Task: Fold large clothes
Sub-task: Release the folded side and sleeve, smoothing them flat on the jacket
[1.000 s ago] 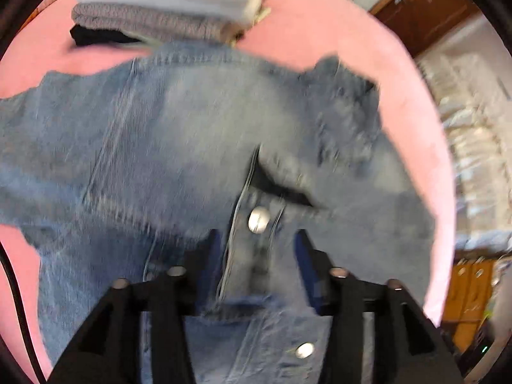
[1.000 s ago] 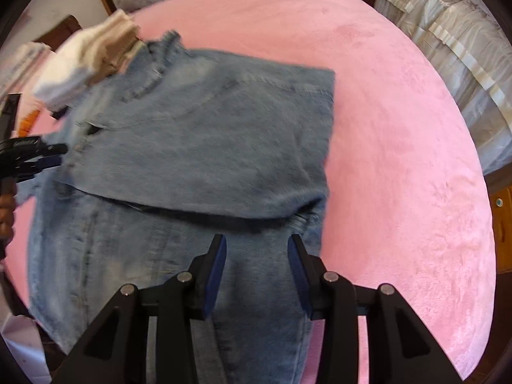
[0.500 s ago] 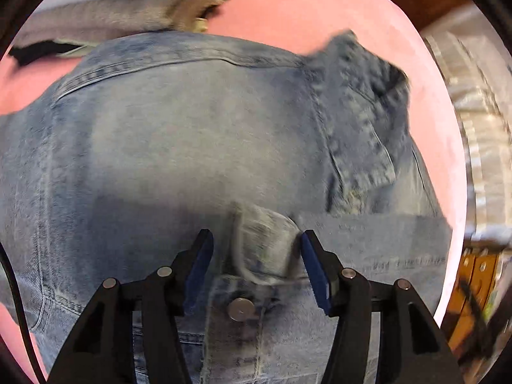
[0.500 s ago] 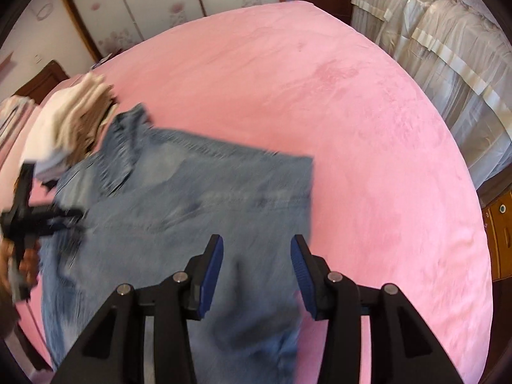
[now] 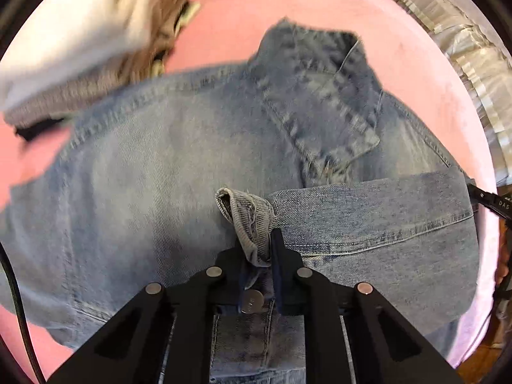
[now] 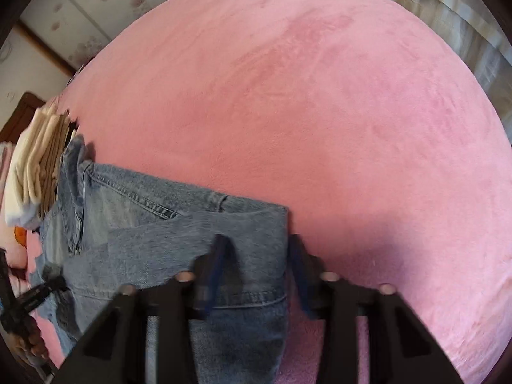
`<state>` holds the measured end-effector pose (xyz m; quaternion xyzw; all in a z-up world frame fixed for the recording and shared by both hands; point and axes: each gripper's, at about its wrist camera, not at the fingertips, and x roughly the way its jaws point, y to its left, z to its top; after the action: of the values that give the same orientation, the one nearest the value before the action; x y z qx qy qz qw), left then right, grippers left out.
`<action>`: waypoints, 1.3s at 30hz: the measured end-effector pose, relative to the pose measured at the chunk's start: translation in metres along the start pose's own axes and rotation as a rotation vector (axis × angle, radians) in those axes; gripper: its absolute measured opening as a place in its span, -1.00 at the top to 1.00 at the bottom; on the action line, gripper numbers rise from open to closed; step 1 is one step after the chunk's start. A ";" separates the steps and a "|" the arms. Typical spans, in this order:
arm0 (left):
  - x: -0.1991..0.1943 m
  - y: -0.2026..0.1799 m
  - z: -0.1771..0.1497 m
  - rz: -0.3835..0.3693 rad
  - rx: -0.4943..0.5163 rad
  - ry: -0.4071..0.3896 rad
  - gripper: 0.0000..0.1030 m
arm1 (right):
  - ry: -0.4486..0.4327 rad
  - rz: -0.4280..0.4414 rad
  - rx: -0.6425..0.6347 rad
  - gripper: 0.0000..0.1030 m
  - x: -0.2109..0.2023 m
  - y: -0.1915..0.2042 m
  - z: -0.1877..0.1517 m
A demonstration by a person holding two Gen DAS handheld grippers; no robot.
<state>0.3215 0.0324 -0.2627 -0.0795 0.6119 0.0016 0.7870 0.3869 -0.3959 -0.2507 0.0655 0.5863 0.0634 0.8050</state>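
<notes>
A light-blue denim jacket (image 5: 179,172) lies partly folded on the pink bed cover (image 5: 243,9). Its collar (image 5: 323,96) points away from me. My left gripper (image 5: 259,246) is shut on a bunched fold of the jacket's front edge (image 5: 249,220), beside a metal button (image 5: 252,300). In the right wrist view the jacket (image 6: 153,224) lies at lower left. My right gripper (image 6: 256,249) is open, low over the jacket's right folded edge, with nothing between its jaws. The left gripper also shows in the right wrist view (image 6: 52,280).
A stack of folded white, beige and grey clothes (image 5: 83,41) lies just beyond the jacket, also in the right wrist view (image 6: 35,166). The pink cover (image 6: 320,112) stretches wide to the right. Curtains (image 5: 473,57) and wardrobe doors (image 6: 83,12) stand past the bed.
My left gripper has closed on the jacket's front edge, having been open half a second ago. My right gripper moved toward the jacket's right edge and stays open.
</notes>
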 end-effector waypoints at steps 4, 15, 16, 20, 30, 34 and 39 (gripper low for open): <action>-0.017 -0.005 0.011 0.035 -0.001 -0.081 0.78 | -0.104 -0.054 -0.046 0.94 -0.024 0.006 0.001; 0.013 0.007 0.019 0.105 -0.023 -0.026 0.51 | -0.141 -0.157 -0.043 0.77 -0.028 0.008 -0.010; 0.006 0.010 0.019 0.104 -0.041 -0.028 0.40 | -0.155 -0.147 -0.039 0.77 -0.037 0.010 -0.013; -0.035 0.016 0.008 0.098 -0.097 -0.091 0.35 | -0.198 -0.089 -0.034 0.76 -0.075 0.025 -0.039; -0.034 -0.048 -0.047 0.035 -0.152 -0.109 0.35 | -0.134 0.119 -0.136 0.75 -0.061 0.146 -0.133; -0.011 -0.067 -0.067 0.048 -0.154 -0.070 0.35 | -0.112 0.103 -0.188 0.75 -0.038 0.159 -0.152; 0.001 -0.079 -0.078 0.096 -0.087 -0.075 0.30 | -0.126 -0.093 -0.210 0.83 -0.032 0.109 -0.165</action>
<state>0.2542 -0.0553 -0.2724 -0.0840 0.5845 0.0689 0.8041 0.2177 -0.2894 -0.2516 -0.0426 0.5270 0.0828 0.8447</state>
